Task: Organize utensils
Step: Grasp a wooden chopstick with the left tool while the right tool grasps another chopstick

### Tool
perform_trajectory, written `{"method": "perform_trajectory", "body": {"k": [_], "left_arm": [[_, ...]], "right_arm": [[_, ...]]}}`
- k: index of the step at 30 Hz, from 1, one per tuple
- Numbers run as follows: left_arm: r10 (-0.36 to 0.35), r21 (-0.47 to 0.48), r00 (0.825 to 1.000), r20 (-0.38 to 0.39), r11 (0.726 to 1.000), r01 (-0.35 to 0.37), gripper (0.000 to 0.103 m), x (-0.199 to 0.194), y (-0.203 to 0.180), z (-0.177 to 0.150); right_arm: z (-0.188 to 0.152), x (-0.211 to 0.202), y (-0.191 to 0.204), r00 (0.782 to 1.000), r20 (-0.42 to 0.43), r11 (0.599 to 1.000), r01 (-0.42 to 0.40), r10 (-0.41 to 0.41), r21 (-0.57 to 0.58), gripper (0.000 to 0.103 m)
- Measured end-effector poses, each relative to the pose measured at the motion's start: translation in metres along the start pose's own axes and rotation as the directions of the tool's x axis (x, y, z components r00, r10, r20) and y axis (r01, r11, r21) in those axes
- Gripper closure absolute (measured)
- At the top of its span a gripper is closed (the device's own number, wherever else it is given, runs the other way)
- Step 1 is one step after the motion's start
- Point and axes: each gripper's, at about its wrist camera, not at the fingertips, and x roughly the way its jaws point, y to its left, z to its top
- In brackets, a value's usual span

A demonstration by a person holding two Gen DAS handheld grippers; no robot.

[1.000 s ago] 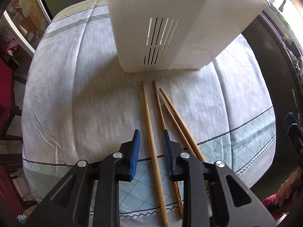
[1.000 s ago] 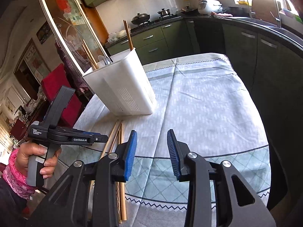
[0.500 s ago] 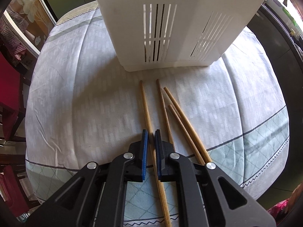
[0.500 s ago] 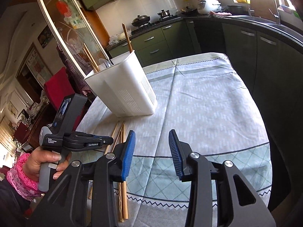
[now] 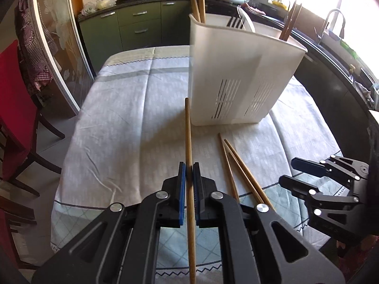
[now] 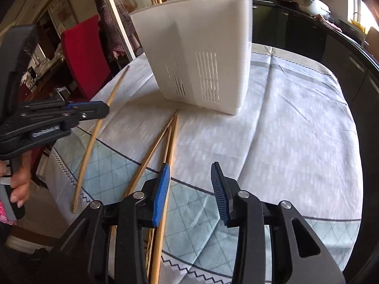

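One long thin wooden chopstick (image 5: 188, 142) is sitting pinched between the blue pads of the left hand-held gripper (image 5: 189, 174), jaws closed on it near mid-length, shaft running up the centre of the left wrist view w/ its far tip ending just beside the lower left corner of the tall white slotted plastic utensil holder (image 5: 239, 75). In the right wrist view the same stick is slanting across the left of the frame, apparently lifted off the cloth, though its low end is hard to judge.

Three more loose wooden chopsticks (image 6: 165, 142) are lying on the pale patterned tablecloth covering the surface (image 6: 296, 130), fanned together lower centre, tips pointing at the holder's base, near it but not touching. The right hand-held gripper (image 6: 190, 189) is hovering above them w/ jaws spread wide, gripping nothing; its left pad is lining up over one stick.

Holder is standing upright in the upper centre, already carrying other chopsticks & what looks like a fork and a spoon, approx sorted by compartment; dividers can't be made out.

Step in hand, as I'm reading it: pick done, transfer beginning. Next move is calling for raising the stick, tipping it towards vertical, clearing the rim & dropping it in w/ the other chopsticks. Pinch is narrow, so the stick may be pivoting if swung fast.
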Motion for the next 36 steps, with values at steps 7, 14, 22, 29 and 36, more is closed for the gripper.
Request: {"method": "perform_trajectory", "body": {"k": [7,14,22,29,36], "left_arm": [[-0.015,-0.015,0.997,0.082,1.0,0.016,0.097,-0.023,0.022,-0.002],[-0.049,-0.017,0.996,0.07,0.999,0.05,0.097,-0.02,0.03,-0.003],[-0.062,-0.018,0.997,0.049,0.998,0.063,0.097,-0.012,0.032,-0.003],[-0.068,-0.017,0.997,0.044,0.998,0.068,0.097,-0.01,0.032,-0.004],[-0.075,-0.021,0.996,0.043,0.997,0.076,0.097,-0.011,0.032,-0.004]], "right_arm": [[0.006,0.033,0.014,0.999,-0.045,1.0,0.02,-0.021,-0.019,0.075],[0.013,0.046,0.027,0.995,-0.069,0.996,0.067,-0.071,-0.061,0.075],[0.015,0.051,0.04,0.988,-0.096,0.989,0.114,-0.123,-0.096,0.075],[0.024,0.06,0.045,0.989,-0.121,0.994,0.08,-0.089,-0.08,0.089],[0.031,0.061,0.036,0.992,-0.113,0.999,0.047,-0.048,-0.013,0.096]]}}
